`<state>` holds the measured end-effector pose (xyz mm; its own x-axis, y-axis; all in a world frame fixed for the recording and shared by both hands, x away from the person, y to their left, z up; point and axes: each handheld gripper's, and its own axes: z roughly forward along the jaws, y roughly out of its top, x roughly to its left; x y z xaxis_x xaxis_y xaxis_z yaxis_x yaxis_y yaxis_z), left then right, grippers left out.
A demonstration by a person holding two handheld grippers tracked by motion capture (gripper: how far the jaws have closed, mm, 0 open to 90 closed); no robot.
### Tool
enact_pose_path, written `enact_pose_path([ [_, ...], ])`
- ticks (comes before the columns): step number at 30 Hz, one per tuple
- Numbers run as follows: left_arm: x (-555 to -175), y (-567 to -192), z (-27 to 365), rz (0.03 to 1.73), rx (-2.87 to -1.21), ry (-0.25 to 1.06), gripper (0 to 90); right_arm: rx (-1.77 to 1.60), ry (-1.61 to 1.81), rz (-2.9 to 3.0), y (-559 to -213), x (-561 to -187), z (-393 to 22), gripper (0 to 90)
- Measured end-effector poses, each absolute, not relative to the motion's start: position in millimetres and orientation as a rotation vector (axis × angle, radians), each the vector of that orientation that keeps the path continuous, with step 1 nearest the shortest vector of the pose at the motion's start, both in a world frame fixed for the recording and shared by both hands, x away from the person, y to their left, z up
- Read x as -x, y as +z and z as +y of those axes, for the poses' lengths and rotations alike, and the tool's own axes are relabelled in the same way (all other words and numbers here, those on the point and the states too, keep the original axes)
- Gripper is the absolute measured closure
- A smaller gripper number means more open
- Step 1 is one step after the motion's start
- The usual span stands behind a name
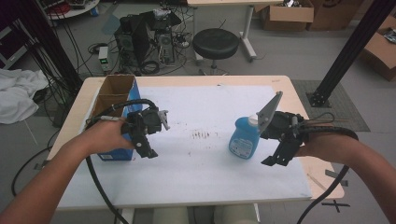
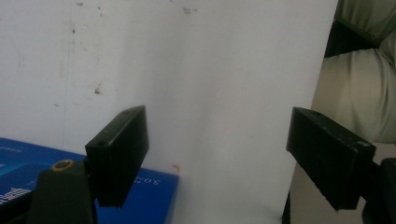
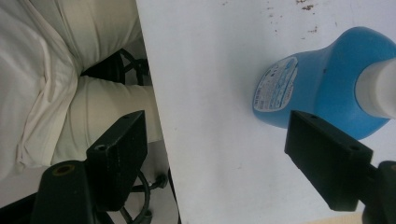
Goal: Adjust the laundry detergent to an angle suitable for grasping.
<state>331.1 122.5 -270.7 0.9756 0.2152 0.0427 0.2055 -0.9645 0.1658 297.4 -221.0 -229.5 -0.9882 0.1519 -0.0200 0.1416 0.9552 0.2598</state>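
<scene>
a blue dish-soap bottle [image 1: 243, 138] with a white cap stands upright on the white sheet [image 1: 196, 158] covering the wooden tabletop [image 1: 299, 98], just beside the right tongs [image 1: 278, 158], whose jaws are spread wide and empty. the left tongs [image 1: 145, 148], jaws likewise apart, hover beside an open blue cardboard box [image 1: 116, 100] at the tabletop's left edge. brown specks [image 1: 201, 135] stain the sheet's middle. beyond lie a black stool [image 1: 215, 43], computer towers [image 1: 140, 39], cables and cardboard boxes [image 1: 287, 14] on grey floor.

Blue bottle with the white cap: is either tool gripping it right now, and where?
Neither. The right tool is open beside the blue plastic bottle, jaws empty. The left tool is open over the white mat.
</scene>
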Motion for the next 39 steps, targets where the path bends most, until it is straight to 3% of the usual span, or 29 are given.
enact_pose_path([
  [23, -332.3, -271.6, 122.9, 0.318, -2.964, 0.089, 21.2, -0.288, 0.418, 3.019, -214.5, -294.3, -224.6, 18.3],
  [39, -337.6, -274.8, 123.3, 0.334, -2.953, 0.097, 21.2, -0.632, 0.417, 2.936, -212.9, -311.3, -243.1, 18.8],
])
